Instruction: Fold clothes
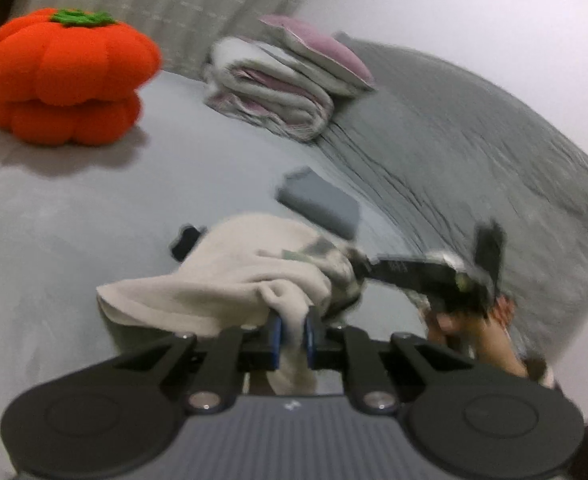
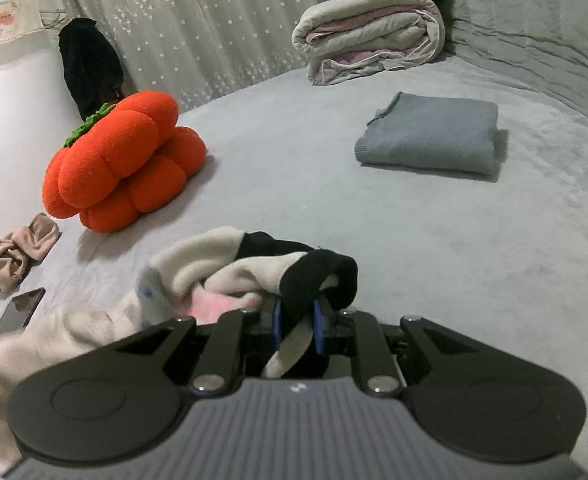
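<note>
Left tongs (image 1: 293, 334) pinched tight on cream fabric of garment (image 1: 230, 268); right tongs (image 2: 297, 326) pinched on its black-and-cream part (image 2: 318, 276). Two grips on one bunched garment, probably to lift and spread it for folding. Garment just above bed (image 2: 414, 248), grey sheet. Grey top (image 2: 430, 140) lies folded further back. Pumpkin pillow (image 2: 122, 160), rolled quilt (image 2: 370, 36), curtain (image 2: 198, 20) beyond.

Pumpkin cushion (image 2: 122, 160) left, folded sweater (image 2: 430, 138) right, quilt (image 2: 370, 36) behind
</note>
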`<state>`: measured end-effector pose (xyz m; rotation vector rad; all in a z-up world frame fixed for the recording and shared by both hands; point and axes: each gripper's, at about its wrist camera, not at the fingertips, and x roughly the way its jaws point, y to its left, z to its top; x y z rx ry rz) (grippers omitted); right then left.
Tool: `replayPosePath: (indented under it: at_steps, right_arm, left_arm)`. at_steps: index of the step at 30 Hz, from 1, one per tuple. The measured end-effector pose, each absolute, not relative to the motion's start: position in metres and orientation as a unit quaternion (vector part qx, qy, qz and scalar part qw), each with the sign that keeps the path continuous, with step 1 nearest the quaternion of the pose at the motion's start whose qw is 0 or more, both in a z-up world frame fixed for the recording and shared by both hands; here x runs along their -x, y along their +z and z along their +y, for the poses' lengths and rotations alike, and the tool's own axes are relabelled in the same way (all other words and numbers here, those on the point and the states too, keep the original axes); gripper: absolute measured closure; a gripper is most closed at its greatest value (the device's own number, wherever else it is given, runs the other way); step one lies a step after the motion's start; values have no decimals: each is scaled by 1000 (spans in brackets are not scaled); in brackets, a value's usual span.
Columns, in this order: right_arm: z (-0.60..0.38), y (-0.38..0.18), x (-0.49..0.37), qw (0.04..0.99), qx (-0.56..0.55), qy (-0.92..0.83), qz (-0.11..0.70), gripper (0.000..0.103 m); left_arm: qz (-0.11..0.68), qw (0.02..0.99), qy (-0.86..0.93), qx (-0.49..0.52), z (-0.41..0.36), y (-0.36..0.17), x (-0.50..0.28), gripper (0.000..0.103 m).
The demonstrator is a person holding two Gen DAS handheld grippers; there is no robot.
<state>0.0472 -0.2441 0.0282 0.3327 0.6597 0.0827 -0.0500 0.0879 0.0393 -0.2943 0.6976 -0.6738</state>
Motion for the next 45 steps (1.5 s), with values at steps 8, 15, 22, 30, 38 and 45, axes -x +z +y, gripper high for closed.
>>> replayPosePath:
  at_steps: [8, 15, 22, 30, 38, 45]
  right_arm:
    - [-248, 20, -42, 926, -166, 32, 338, 85]
    - [-245, 11, -44, 917, -154, 27, 366, 79]
    - [-251, 1, -50, 905, -167, 26, 390, 78]
    - [-258, -2, -51, 892, -177, 36, 413, 76]
    - [-264, -5, -56, 880, -204, 39, 427, 76]
    - [-264, -3, -57, 878, -214, 39, 426, 74]
  left_arm:
    - [399, 838, -361, 91, 81, 12, 54, 89]
    - [389, 837, -364, 124, 73, 19, 31, 55]
    - [388, 861, -320, 80, 32, 32, -10, 37]
    - [393, 878, -274, -15, -40, 40, -61, 34]
    - [397, 879, -243, -107, -113, 33, -108, 33]
    - [425, 865, -220, -149, -158, 6, -142, 34]
